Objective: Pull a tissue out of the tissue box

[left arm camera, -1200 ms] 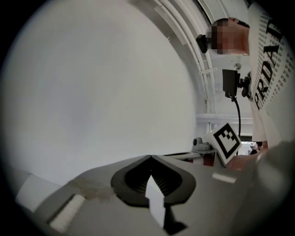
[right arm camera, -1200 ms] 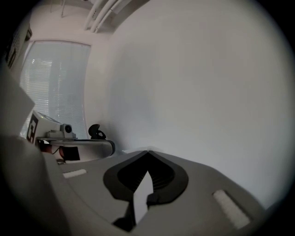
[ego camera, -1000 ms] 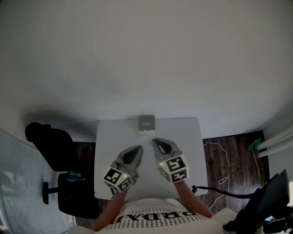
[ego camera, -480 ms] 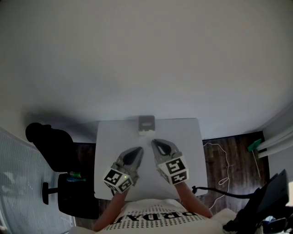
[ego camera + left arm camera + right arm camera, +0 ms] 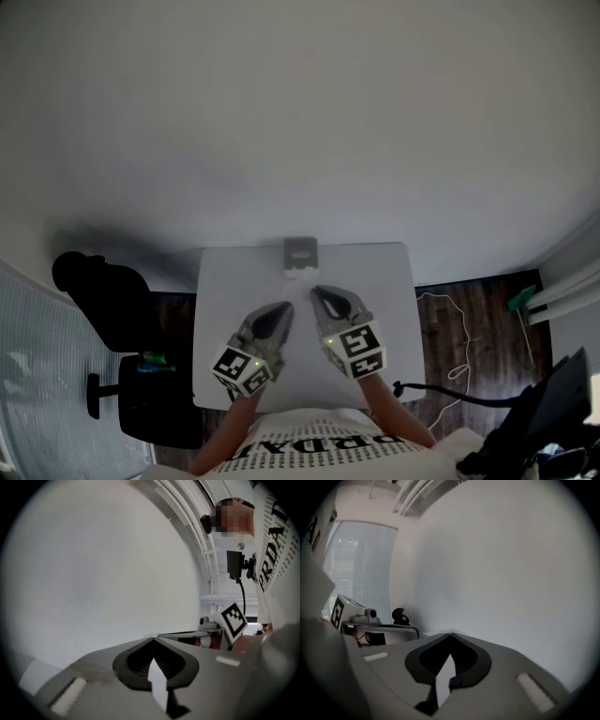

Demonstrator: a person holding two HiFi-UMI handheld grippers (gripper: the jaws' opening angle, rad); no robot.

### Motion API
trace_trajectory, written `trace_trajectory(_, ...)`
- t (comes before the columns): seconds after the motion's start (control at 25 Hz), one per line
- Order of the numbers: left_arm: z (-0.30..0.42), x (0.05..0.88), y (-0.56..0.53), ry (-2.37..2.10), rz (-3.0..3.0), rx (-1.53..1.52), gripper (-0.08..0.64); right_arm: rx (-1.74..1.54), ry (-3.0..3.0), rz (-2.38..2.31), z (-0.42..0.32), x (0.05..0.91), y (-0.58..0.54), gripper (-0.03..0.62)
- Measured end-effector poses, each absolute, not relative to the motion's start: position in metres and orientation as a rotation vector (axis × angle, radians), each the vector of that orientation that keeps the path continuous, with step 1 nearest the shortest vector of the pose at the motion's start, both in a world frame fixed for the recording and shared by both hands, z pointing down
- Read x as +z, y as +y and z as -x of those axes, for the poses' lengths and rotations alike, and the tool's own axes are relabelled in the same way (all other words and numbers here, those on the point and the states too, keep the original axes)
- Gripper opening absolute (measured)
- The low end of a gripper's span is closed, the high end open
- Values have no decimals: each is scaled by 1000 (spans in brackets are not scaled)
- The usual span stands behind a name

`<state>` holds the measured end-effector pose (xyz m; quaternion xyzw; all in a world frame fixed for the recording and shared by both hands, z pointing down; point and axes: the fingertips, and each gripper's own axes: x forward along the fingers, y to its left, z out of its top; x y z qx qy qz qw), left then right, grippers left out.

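A small grey tissue box (image 5: 300,251) stands at the middle of the far edge of the white table (image 5: 384,281), with a white tissue (image 5: 295,273) poking out on its near side. My left gripper (image 5: 284,306) and right gripper (image 5: 316,292) hover over the table's near half, both pointing toward the box and a short way from it. Each is shut with its tips meeting and nothing held. In the left gripper view the jaws (image 5: 152,638) aim at the bare wall; the right gripper view (image 5: 450,633) shows the same. The box is not seen in either gripper view.
A black office chair (image 5: 108,305) stands left of the table. A light cable (image 5: 450,319) and a green item (image 5: 521,296) lie on the dark wood floor to the right. The white wall rises just behind the table. Window blinds (image 5: 356,569) show at the left.
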<state>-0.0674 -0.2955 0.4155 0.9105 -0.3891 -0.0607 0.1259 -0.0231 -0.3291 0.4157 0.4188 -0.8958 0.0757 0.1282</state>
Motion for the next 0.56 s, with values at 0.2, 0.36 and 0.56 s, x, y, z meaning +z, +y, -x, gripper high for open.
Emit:
trace_trajectory(0.2, 67, 417, -296, -1137, -2651, -173, -8, 220, -2616, -1216, 23, 413, -328, 8)
trace_trajectory(0.36, 67, 418, -298, -1136, -2650, -172, -8, 227, -2601, -1215, 21, 418, -329, 8)
trace_trajectory(0.56, 66, 419, -300, -1131, -2649, -167, -8, 225, -2606, -1220, 22, 416, -332, 8)
